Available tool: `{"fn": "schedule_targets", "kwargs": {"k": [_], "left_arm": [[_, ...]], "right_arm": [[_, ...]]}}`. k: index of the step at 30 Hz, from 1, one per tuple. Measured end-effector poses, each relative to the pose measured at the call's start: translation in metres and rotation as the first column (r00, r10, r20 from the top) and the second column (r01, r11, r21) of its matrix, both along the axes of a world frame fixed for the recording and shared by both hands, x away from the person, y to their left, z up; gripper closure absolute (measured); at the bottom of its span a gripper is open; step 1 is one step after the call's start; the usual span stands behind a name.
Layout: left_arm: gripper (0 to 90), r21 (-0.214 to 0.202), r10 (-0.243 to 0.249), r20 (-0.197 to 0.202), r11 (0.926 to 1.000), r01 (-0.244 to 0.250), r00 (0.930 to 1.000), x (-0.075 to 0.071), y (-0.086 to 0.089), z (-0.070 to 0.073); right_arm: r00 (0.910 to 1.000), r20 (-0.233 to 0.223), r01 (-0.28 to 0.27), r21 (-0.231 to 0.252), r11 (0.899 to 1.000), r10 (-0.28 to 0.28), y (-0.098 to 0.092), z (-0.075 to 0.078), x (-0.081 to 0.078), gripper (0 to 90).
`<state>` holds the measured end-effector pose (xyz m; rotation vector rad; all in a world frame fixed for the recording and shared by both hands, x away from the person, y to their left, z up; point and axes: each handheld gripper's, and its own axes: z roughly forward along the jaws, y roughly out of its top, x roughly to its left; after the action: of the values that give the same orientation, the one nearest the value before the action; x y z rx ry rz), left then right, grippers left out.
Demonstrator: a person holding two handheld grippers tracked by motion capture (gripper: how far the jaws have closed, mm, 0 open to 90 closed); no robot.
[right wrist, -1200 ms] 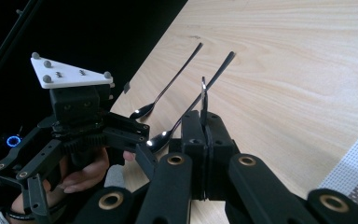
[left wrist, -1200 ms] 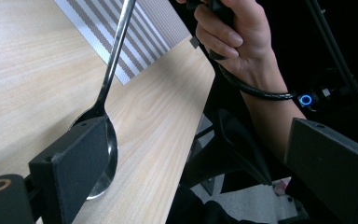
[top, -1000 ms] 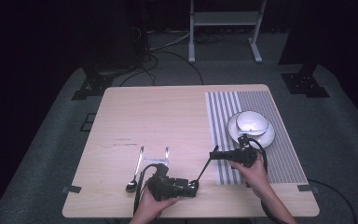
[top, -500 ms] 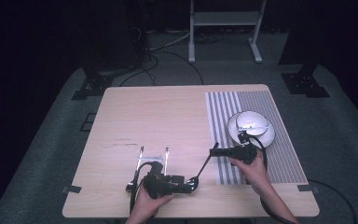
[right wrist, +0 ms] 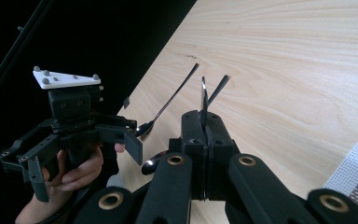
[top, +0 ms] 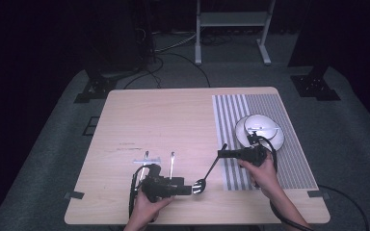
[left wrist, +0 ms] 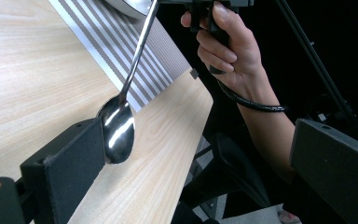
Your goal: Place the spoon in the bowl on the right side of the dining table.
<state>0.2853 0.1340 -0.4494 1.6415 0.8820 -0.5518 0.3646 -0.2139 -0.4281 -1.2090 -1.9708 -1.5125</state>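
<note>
My right claw (top: 220,154) is clenched on the handle of a spoon (top: 211,167). In the right gripper view the jaws are pressed together on the thin metal handle (right wrist: 203,100). The spoon slopes down from this claw toward the front of the desk (top: 173,120), and its bowl (left wrist: 116,126) is low over the wood near the front edge. I cannot tell if the bowl touches the desk.

My left claw (top: 192,189) is released, with the jaws wide apart. It points to the right, and the spoon bowl is just beside the tip of one jaw, almost between the two, but nothing is gripped. In the left gripper view the bowl shines next to the left jaw, and my right hand (left wrist: 228,46) is farther off, above the desk's corner.

On the right part of the desk lies a striped mat (top: 265,139). Two white plates (top: 260,129) stand on it, one overlapping the other, and I see nothing in them. They are just behind my right hand (top: 260,168).

Two more pieces of cutlery (top: 172,163) lie flat on the wood, just behind my left claw, side by side.
</note>
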Motion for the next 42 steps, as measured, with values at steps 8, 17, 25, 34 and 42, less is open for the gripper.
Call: {"fn": "schedule_targets", "kwargs": {"k": [8, 17, 25, 34, 42], "left_arm": [[2.3, -0.006, 0.014, 0.002, 0.9999, -0.014, 0.9999, 0.001, 0.006, 0.0], [2.3, -0.002, 0.023, 0.004, 0.9997, -0.023, 0.9997, 0.002, 0.01, -0.002], [2.3, -0.004, 0.027, 0.006, 0.9996, -0.027, 0.9996, 0.002, 0.012, -0.001], [2.3, 0.001, 0.022, 0.0, 0.9997, -0.022, 0.9998, 0.002, 0.011, -0.003], [2.3, 0.003, 0.024, 0.002, 0.9997, -0.024, 0.9997, 0.002, 0.011, -0.003]], "right_arm": [[0.9999, -0.008, 0.01, 0.01, 1.0, -0.01, -0.004, 0.001, 0.002, 89.1], [0.9993, -0.011, 0.035, 0.024, 0.999, -0.035, -0.014, 0.003, 0.004, 89.1], [0.9981, -0.011, 0.061, 0.027, 0.998, -0.061, -0.023, 0.006, 0.007, 89.1], [0.9958, -0.01, 0.091, 0.033, 0.995, -0.091, -0.033, 0.009, 0.01, 89.1], [0.9941, -0.002, 0.109, 0.037, 0.993, -0.109, -0.039, 0.013, 0.013, 89.1]]}}
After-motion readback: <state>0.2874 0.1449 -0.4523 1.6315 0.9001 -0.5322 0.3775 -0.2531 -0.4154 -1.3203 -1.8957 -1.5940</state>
